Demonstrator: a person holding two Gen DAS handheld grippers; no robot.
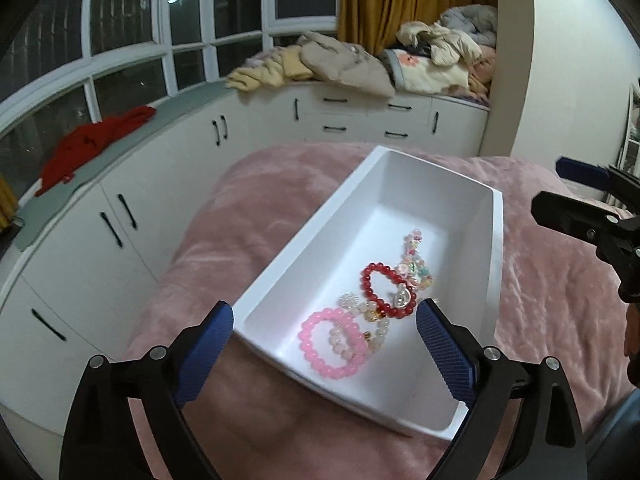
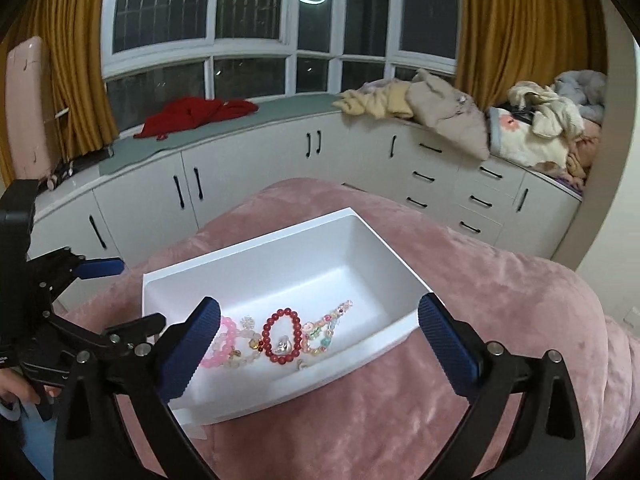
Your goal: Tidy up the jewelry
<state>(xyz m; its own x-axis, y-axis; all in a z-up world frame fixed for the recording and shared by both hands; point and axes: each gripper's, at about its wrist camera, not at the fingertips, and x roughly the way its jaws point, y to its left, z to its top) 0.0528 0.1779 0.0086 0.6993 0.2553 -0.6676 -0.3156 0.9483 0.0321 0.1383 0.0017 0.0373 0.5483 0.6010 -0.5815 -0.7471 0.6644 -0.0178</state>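
Bracelets (image 1: 362, 304) in white tray (image 1: 496, 248) show no readable writing.

- Left wrist view: near corner of the white rectangular plastic tray (image 1: 400, 184) is covered by the left gripper's blue ribbed right pad (image 1: 448, 354).
- Pale translucent bead bracelet (image 1: 374, 320) is partly under the pink glossy bead bracelet (image 1: 310, 340); can't trace its full loop.
- Right gripper (image 1: 592, 208) is cut by the right edge; only one blue pad and black linkage show.
- Right wrist view: pink bracelet (image 2: 224, 336) is half hidden behind the right gripper's left pad (image 2: 188, 354).
- Left gripper (image 2: 80, 280) is cut by the left edge; one pad shows.
- Small charm inside the red bead bracelet (image 2: 285, 334): too small to identify.
- Hand (image 2: 16, 394) at the lower left is mostly out of frame.
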